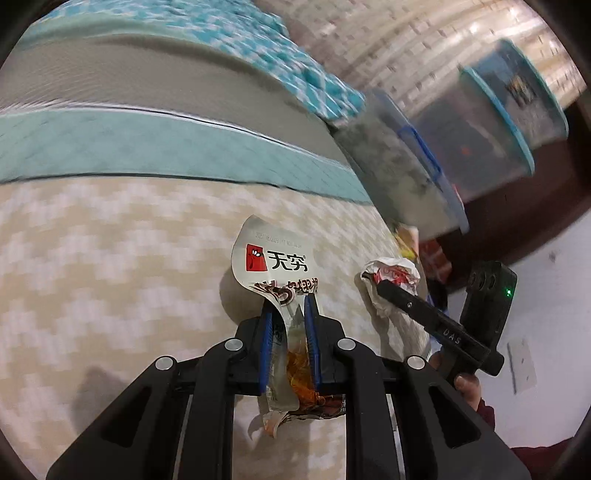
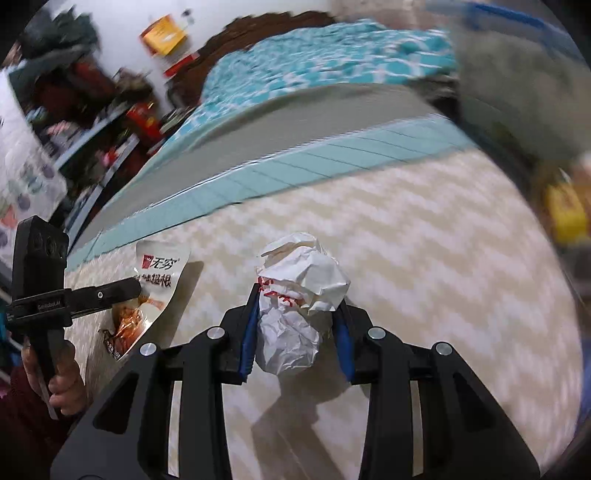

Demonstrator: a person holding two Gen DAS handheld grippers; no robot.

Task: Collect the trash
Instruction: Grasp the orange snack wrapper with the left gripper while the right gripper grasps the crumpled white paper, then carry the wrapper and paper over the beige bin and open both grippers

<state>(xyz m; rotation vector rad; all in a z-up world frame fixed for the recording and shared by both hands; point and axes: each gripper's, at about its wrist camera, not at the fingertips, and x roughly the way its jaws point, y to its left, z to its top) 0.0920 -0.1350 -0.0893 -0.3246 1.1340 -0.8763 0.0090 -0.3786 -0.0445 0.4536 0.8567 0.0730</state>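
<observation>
Each camera sits on its own hand-held gripper and looks down along the fingers, very close to the cream zigzag-patterned bed cover (image 1: 110,258). Both views share that cover, the teal quilted band (image 2: 332,147), and probably the same blurry clear plastic box (image 1: 498,140).

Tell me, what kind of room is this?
Probably a bedroom. There is a bed with a beige patterned mattress, a teal patterned blanket lies across it, and a dark wooden headboard stands against the wall. Cluttered shelves stand beside the bed.
</observation>
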